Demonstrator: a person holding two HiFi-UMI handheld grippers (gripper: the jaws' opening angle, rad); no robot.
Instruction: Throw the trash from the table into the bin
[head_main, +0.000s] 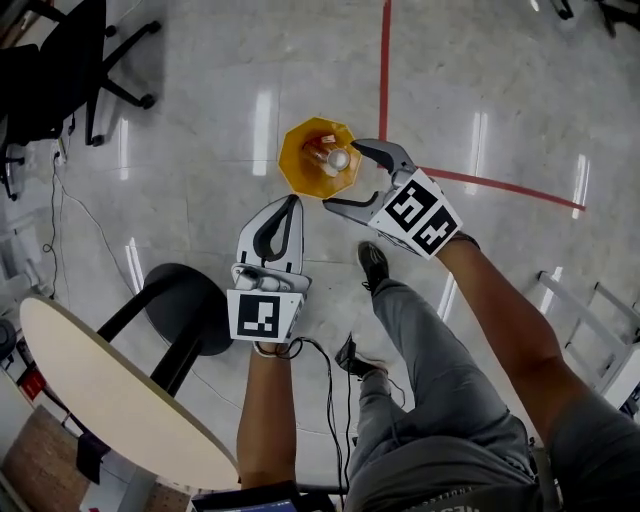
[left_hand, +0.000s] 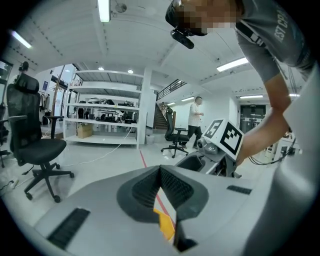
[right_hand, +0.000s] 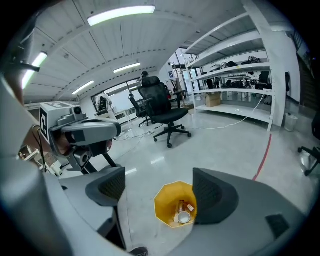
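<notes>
A yellow bin (head_main: 318, 158) stands on the floor with trash inside, including a white cup (head_main: 338, 158) and a small bottle. My right gripper (head_main: 352, 180) hangs open just above the bin's right side, nothing between its fingers. In the right gripper view the bin (right_hand: 172, 202) and the cup (right_hand: 184, 217) show between the spread jaws of the right gripper (right_hand: 160, 192). My left gripper (head_main: 295, 203) is shut and empty, pointing at the bin's near edge. In the left gripper view the left gripper (left_hand: 160, 170) has its tips together, with a sliver of the bin (left_hand: 165, 225) below them.
A round beige table (head_main: 110, 400) is at the lower left with a black stool (head_main: 185, 305) beside it. An office chair (head_main: 60, 70) stands far left. A red floor line (head_main: 384, 60) runs past the bin. My legs and shoes (head_main: 372, 262) are below it. A person (left_hand: 196, 116) stands far off near shelves (left_hand: 107, 122).
</notes>
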